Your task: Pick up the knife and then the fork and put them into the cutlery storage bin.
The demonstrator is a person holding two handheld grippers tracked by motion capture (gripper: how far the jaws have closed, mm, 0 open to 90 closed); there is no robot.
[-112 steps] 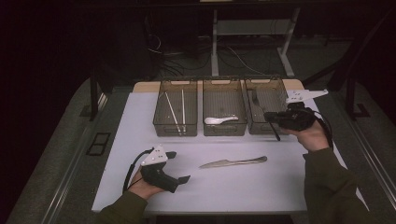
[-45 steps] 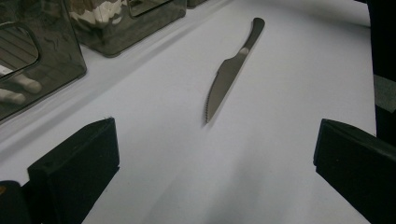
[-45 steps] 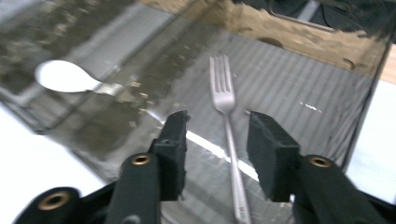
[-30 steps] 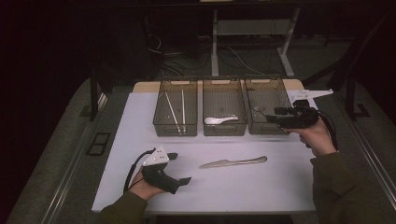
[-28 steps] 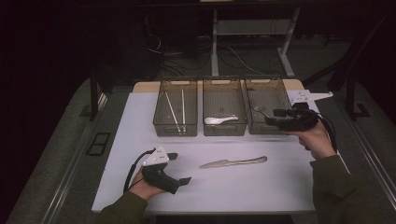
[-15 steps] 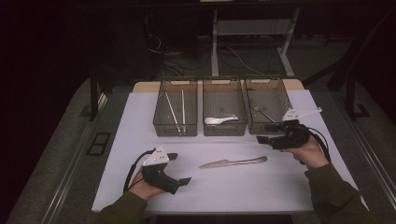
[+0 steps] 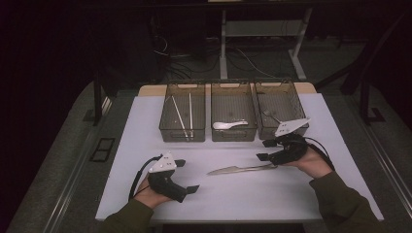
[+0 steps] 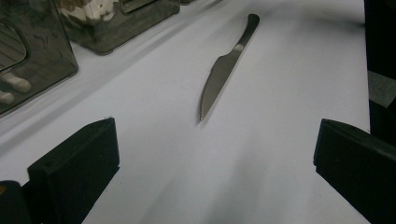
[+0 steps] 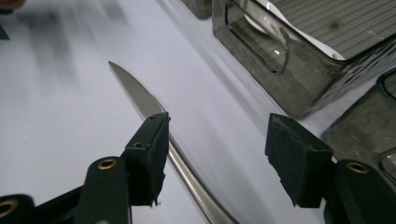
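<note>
- On the white desk (image 7: 145, 121), three clear bins stood in a row at the far side: the left bin (image 7: 182, 118) held chopsticks (image 7: 180, 118), the middle bin (image 7: 233, 118) a white spoon (image 7: 229, 125), the right bin (image 7: 280, 109) a fork (image 7: 270, 115).
- Sorting looked mostly done; the knife (image 7: 241, 169) was the one utensil lying loose on the desk, in front of the bins.
- At the knife's handle end, the right gripper (image 9: 219, 154) stood released, its fingers (image 9: 152, 156) having just narrowed a little, the handle passing beside one of them and not yet pinched.
- Near the front edge, the left gripper (image 8: 215, 163) rested spread apart and empty, facing the blade tip.
- Left to do, judging by this: grasp the knife, lift it, and drop it in a bin.
</note>
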